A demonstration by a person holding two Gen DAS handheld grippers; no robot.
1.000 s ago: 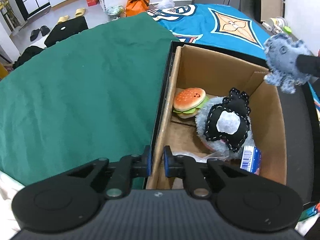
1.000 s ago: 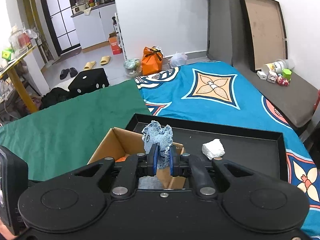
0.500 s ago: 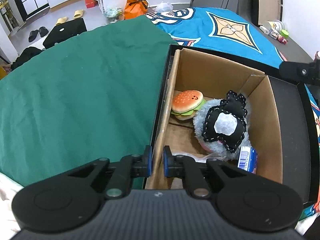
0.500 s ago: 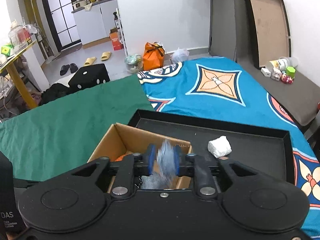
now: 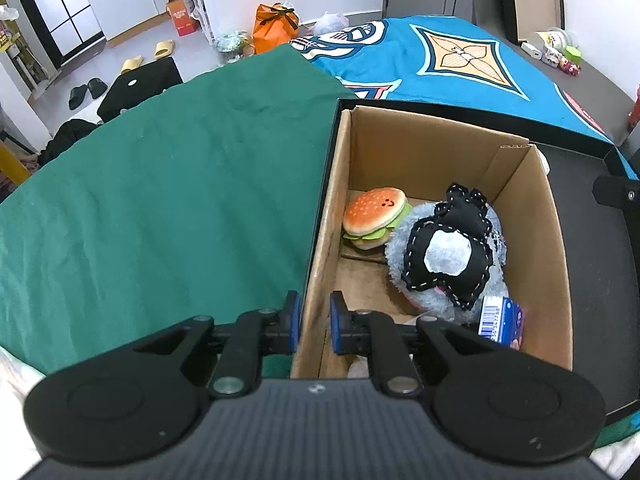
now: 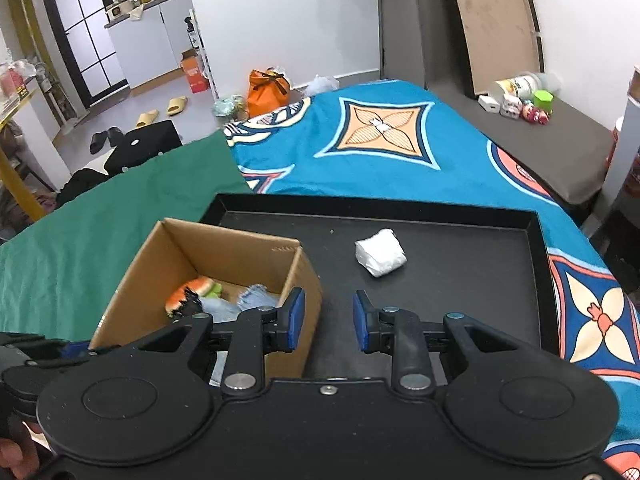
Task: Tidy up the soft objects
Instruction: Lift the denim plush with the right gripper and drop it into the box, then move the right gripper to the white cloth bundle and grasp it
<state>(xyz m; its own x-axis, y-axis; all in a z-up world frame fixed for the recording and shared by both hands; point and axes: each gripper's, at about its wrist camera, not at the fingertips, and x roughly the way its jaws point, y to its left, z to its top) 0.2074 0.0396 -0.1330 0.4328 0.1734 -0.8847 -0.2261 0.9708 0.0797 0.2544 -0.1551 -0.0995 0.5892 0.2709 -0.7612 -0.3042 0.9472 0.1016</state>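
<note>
A cardboard box (image 5: 520, 168) stands in a black tray (image 6: 460, 280). It holds a burger plush (image 5: 376, 216), a grey fluffy plush with a black stitched toy (image 5: 448, 252) on it, and a blue packet (image 5: 500, 320). My left gripper (image 5: 314, 322) is shut on the box's left wall. My right gripper (image 6: 328, 320) is open and empty above the tray, just right of the box (image 6: 240, 248). A blue-grey plush (image 6: 252, 296) lies inside the box. A white soft bundle (image 6: 380, 258) lies on the tray.
A green cloth (image 5: 160, 184) lies left of the tray and a blue patterned cloth (image 6: 380, 140) behind it. Small toys and containers (image 6: 520, 96) sit on a grey surface at far right. An orange bag (image 6: 268, 86) and slippers are on the floor.
My right gripper opened and let go of the blue-grey plush, which fell into the box. The gripper then shifted right over the tray. The left gripper kept hold of the box wall.
</note>
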